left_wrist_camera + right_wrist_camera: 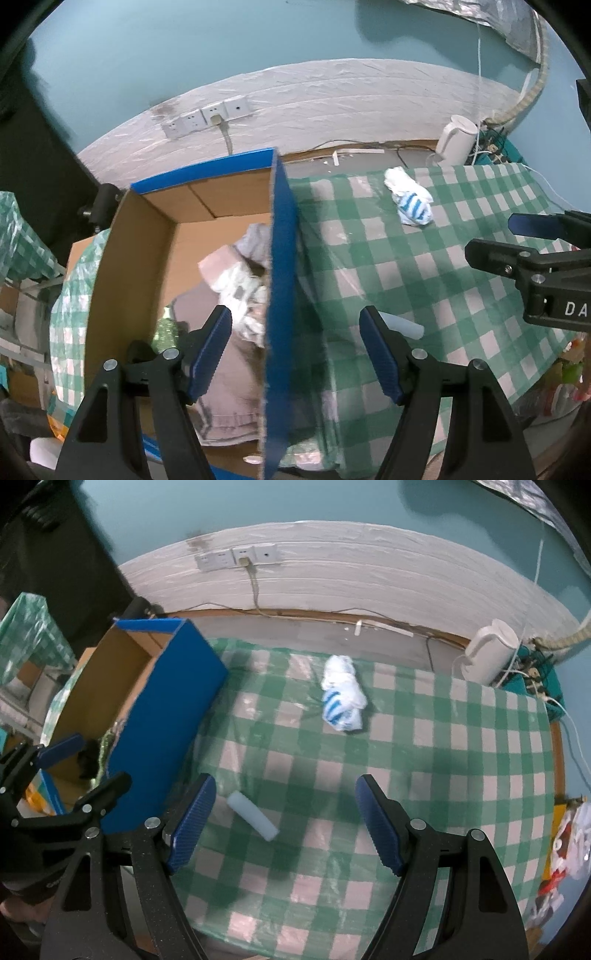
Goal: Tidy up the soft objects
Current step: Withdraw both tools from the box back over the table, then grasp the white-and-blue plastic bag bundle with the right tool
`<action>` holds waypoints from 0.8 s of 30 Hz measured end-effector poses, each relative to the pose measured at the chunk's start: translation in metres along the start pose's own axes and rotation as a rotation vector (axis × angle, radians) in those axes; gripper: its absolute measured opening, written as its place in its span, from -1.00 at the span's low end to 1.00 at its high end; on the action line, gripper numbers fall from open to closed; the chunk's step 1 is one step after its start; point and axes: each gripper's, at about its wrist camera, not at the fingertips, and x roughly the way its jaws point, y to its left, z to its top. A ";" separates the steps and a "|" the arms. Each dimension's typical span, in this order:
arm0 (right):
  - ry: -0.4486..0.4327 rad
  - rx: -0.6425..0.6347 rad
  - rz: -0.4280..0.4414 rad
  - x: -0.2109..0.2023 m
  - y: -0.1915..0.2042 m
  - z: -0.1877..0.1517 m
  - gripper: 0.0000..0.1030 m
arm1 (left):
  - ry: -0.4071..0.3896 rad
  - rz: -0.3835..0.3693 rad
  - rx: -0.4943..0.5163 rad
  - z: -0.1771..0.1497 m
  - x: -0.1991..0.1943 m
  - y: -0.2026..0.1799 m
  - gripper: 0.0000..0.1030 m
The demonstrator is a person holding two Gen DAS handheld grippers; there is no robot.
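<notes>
A crumpled white cloth bundle with blue stripes [343, 696] lies on the far middle of the green-and-white checked plastic tablecloth [443, 746], well apart from both grippers. Nearer, a pale blue foam cylinder [252, 815] lies flat on the cloth, just beside the left finger of the right gripper [286, 825]. To the left stands an open cardboard box with blue outer walls [282, 258]; inside it lie a grey-brown folded cloth [231, 387], a pink-and-white soft bundle [229, 273] and something green and shiny [166, 328].

The left gripper [295, 356] points steeply down and straddles the box's right wall, one blue ribbed pad inside over the grey-brown cloth, the other outside over the tablecloth. Its jaws stand spread wide and hold nothing. The right gripper also tilts steeply down over the tablecloth, jaws spread wide and empty, touching nothing.

A white electric kettle [487, 653] stands at the far right, and white wall sockets [236, 557] sit on the far wall.
</notes>
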 end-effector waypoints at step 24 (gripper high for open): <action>0.048 0.094 -0.074 0.049 -0.054 0.027 0.52 | 0.104 -0.081 -0.014 0.031 0.062 -0.043 0.46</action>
